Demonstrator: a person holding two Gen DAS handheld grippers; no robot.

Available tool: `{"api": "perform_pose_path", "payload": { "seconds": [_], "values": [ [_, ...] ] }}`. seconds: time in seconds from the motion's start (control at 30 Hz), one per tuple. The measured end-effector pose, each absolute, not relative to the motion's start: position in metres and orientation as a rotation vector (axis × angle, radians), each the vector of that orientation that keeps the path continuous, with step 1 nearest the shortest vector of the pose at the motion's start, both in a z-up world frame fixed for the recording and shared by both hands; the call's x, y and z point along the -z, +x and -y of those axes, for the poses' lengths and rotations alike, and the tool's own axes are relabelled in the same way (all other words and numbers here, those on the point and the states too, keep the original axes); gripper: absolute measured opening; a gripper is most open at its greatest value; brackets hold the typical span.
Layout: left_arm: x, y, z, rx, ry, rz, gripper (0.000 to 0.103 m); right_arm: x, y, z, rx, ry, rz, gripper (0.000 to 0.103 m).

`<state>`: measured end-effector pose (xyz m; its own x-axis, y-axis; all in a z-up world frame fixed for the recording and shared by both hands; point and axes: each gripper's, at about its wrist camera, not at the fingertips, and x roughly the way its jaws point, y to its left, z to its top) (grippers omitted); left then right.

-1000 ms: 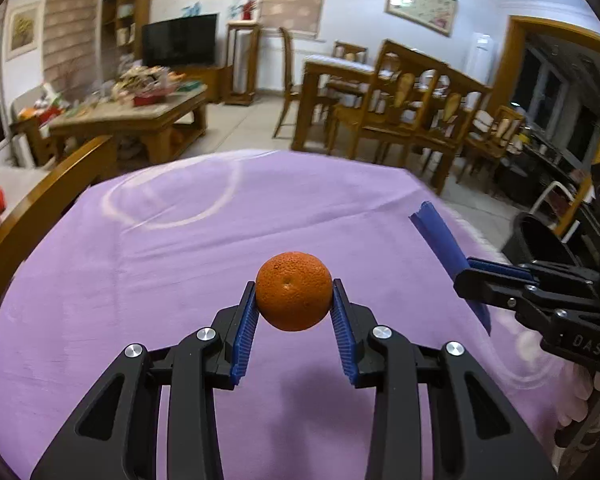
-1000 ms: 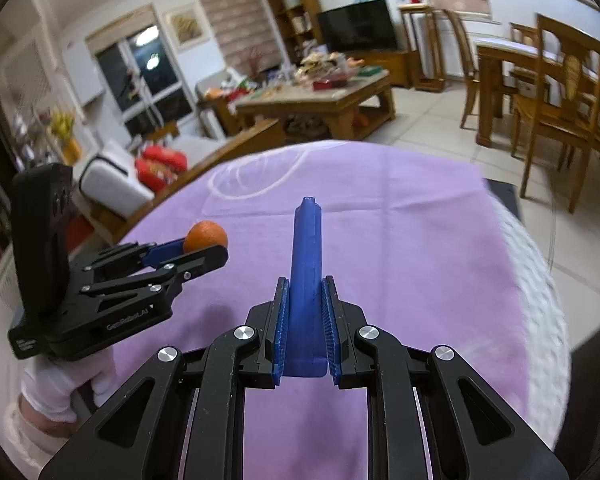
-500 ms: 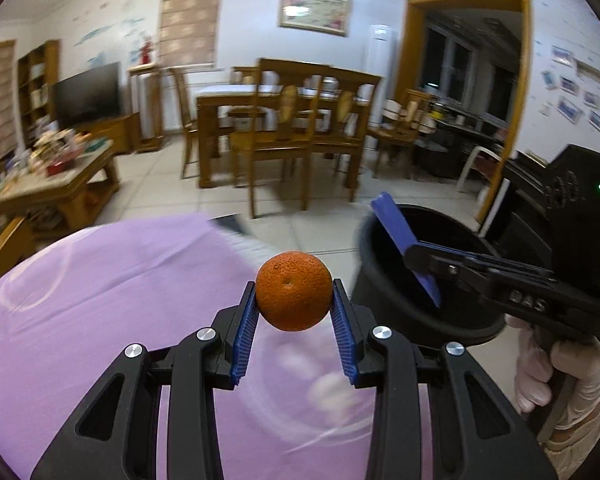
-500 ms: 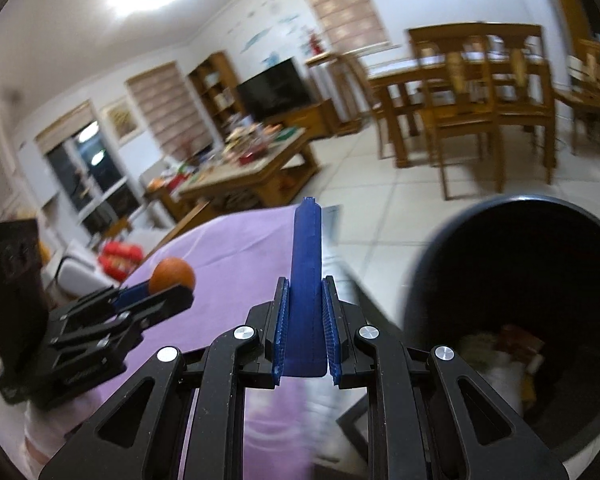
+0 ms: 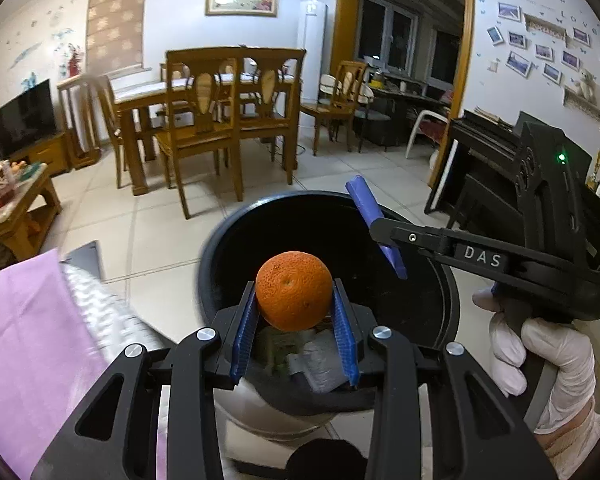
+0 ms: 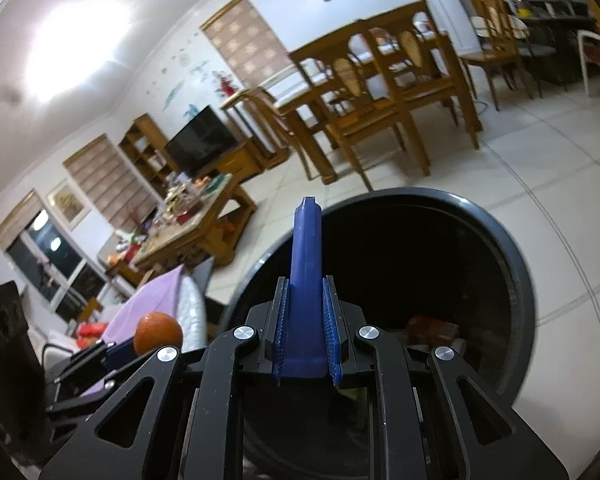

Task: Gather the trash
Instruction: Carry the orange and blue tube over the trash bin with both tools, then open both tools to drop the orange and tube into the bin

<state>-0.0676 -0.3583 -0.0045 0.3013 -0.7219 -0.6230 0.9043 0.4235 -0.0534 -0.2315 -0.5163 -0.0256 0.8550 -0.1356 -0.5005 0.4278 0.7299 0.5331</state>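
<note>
Both grippers swung from the purple table to the bin (image 5: 446, 300). Left gripper (image 5: 294, 326) pinches the orange (image 5: 294, 296), right gripper (image 6: 306, 334) the blue piece (image 6: 306, 280) — releasing off-center, the orange could hit the rim and roll away.

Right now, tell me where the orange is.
The orange is clamped in the left hand-held gripper, above the black trash bin's open mouth, left of the blue piece.

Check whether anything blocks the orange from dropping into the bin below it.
Nothing visible does. The left gripper holds the orange above the open mouth of the black bin; only earlier trash lies inside. The right gripper with its blue piece stands off to the side.
</note>
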Motion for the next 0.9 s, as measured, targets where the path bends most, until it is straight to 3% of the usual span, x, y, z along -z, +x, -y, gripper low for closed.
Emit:
{"api": "perform_pose_path", "payload": {
  "seconds": [0.3, 0.9],
  "values": [
    [0.030, -0.084, 0.403, 1.146, 0.399, -0.663, 0.035, 0.057, -0.245, 0.556, 0.416, 0.731, -0.479, 0.017],
    [0.046, -0.090, 0.428, 1.166, 0.451, -0.693, 0.036, 0.067, -0.231, 0.557, 0.467, 0.724, -0.502, 0.018]
  ]
}}
